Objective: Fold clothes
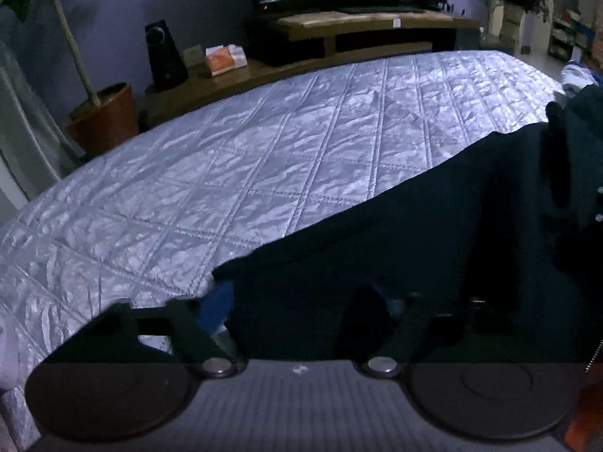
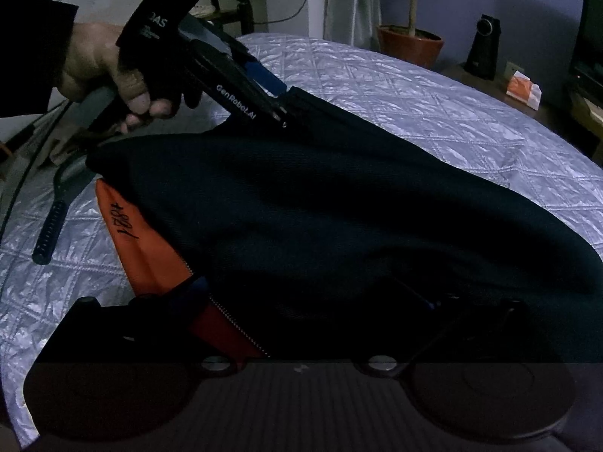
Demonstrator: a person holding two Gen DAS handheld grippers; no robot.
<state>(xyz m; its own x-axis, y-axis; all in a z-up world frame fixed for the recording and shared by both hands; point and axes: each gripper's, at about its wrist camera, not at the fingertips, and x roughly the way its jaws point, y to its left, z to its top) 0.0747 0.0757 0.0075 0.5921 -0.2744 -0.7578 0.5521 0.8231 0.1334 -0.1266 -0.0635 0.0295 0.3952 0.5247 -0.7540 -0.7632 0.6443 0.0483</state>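
The left hand-held gripper [image 2: 280, 107] clenched a corner of the dark navy garment with orange lining [image 2: 320, 203]; the right hand-held gripper [image 2: 312, 301] gripped its zippered edge. The garment stretched between them across the silver quilted bed cover [image 1: 233, 158], with open quilt beyond. A terracotta plant pot [image 1: 103, 118] and black speaker [image 1: 164, 56] stood past the edge.

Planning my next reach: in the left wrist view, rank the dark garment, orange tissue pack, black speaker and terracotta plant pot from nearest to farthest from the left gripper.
1. Dark garment: at the left gripper, right.
2. Terracotta plant pot: floor, far left.
3. Black speaker and orange tissue pack: wooden shelf beyond the bed, too close to call.
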